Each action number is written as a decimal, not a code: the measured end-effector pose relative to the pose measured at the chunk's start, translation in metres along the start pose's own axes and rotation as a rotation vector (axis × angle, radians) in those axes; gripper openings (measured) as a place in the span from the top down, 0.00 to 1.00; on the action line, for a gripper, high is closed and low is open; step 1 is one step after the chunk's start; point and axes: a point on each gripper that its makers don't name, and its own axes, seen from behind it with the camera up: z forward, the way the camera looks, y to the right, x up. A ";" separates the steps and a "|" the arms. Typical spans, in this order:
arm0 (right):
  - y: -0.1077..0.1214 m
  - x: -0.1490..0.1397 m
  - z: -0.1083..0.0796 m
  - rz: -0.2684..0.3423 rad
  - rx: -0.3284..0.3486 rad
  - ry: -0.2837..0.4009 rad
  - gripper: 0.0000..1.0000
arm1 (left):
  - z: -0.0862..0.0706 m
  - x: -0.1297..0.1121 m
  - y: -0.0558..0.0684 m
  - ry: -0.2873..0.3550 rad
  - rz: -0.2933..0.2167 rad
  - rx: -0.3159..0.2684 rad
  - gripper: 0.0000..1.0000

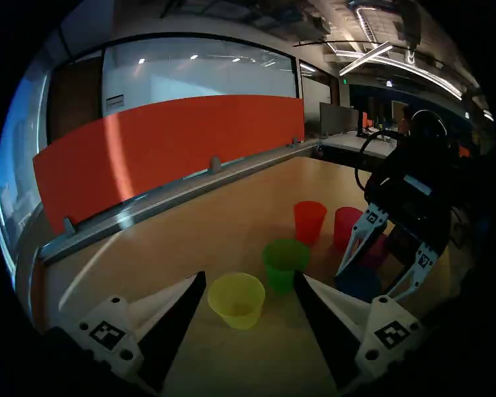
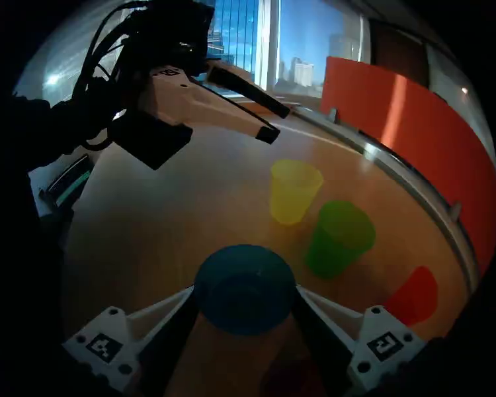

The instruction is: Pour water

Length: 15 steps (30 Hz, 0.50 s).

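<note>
Two grippers | right gripper (image 2: 245, 292) jaws pinching blue cup (image 2: 245, 271) | left gripper (image 1: 248, 275) jaws spread, flanking yellow cup (image 1: 237, 303) | advice: tip slowly, rim over target.

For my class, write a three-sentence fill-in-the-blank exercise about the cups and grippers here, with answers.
1. The right gripper has the blue cup between its ____.
2. The left gripper, with the yellow cup just ahead, has jaws standing ____.
3. The green cup stands ____ the yellow cup and the red cups.
Missing words: fingers; open; between.
</note>
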 end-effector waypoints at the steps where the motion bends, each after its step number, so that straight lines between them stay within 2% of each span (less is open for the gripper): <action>1: 0.000 0.000 0.000 0.000 0.000 0.002 0.08 | 0.000 0.000 0.000 0.000 0.001 -0.001 0.02; 9: -0.002 0.001 -0.005 0.016 0.000 0.026 0.09 | 0.000 0.000 0.004 -0.003 0.006 -0.008 0.02; 15: -0.004 0.013 -0.018 0.038 0.003 0.076 0.09 | 0.002 -0.001 0.009 -0.011 0.012 -0.017 0.02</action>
